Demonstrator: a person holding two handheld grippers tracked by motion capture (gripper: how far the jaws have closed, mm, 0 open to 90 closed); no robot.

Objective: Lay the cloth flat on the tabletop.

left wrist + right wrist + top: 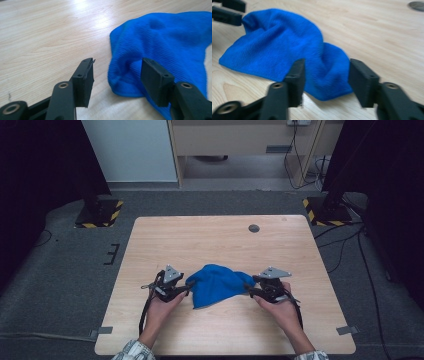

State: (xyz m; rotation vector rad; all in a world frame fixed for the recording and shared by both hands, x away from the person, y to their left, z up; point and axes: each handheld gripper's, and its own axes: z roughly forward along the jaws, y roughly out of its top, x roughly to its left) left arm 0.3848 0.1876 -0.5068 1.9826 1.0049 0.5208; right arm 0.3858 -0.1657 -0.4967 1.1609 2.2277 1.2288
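A crumpled blue cloth [216, 284] lies on a wooden table [210, 240], in the lower middle of the high view, between two hand-held grippers. The left gripper [117, 73] has its jaws spread apart around the cloth's bunched edge, not yet pinching it. The right gripper [325, 76] is likewise released at the opposite end. The cloth looks soft, light and floppy; pinching each end's folded corner should hold best.
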